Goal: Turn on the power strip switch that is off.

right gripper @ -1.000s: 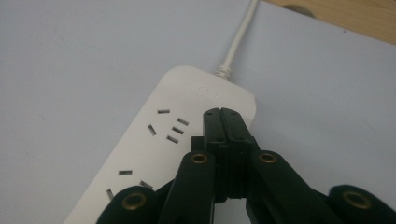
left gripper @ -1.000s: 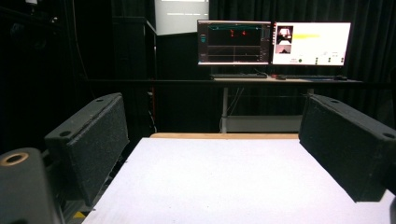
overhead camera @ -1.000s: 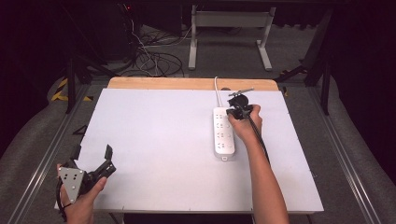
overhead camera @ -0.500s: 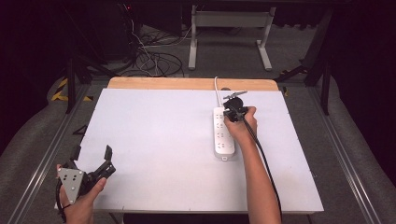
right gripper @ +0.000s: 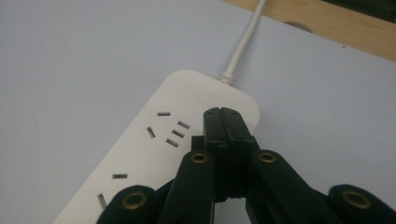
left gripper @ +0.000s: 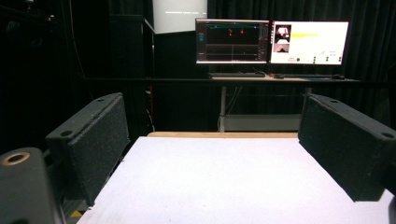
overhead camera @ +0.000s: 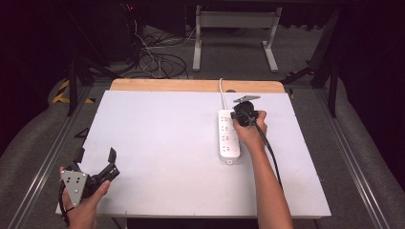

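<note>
Your right gripper (right gripper: 227, 122): jaws pressed together, empty, tips over cable end of power strip (overhead camera: 229, 135), likely at its switch. Strip lies flat toward tabletop's far right, cord (overhead camera: 222, 94) over far edge. Your left gripper (overhead camera: 95, 164): jaws spread, idle at near left corner. Judgement: press about underway; sockets all free, nothing plugged yet.

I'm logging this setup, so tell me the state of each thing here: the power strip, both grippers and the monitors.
Power strip: flat on the table, sockets empty, cord running off the far edge.
Right gripper: shut, tips over the strip's cord end; contact unclear.
Left gripper: open, empty, at the near left corner.
Monitors: on.
</note>
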Tool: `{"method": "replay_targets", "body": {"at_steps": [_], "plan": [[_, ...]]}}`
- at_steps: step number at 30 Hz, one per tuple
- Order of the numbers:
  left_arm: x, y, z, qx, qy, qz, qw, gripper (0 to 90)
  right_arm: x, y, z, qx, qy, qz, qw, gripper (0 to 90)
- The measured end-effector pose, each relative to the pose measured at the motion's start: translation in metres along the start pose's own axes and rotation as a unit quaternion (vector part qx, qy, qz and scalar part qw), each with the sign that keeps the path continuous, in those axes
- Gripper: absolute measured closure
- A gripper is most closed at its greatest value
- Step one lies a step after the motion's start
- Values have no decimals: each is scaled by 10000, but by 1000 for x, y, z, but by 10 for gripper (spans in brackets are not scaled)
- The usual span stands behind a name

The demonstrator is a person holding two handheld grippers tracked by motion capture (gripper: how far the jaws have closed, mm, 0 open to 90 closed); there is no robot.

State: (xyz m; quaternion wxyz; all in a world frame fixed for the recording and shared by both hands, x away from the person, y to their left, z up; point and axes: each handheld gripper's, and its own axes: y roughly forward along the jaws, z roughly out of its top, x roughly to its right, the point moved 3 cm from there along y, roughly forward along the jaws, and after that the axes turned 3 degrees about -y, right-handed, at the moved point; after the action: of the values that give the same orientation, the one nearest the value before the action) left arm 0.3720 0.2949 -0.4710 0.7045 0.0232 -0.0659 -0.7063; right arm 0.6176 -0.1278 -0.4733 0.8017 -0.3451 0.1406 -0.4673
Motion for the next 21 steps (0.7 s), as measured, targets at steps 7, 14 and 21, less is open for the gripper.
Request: {"method": "replay_targets", "body": {"at_steps": [7,14,21], "plan": [[-1,-2,2,41,21,14,10000,91,0,-1,2,-386,-110,-325,9987,900],[1,1,0,-2,1,-11,10000,91,0,-1,-1,-163,-276,-370,9988,900],[0,1,0,2,-5,-1,10000,91,0,-1,-5,208,-46,-3,9998,900]]}}
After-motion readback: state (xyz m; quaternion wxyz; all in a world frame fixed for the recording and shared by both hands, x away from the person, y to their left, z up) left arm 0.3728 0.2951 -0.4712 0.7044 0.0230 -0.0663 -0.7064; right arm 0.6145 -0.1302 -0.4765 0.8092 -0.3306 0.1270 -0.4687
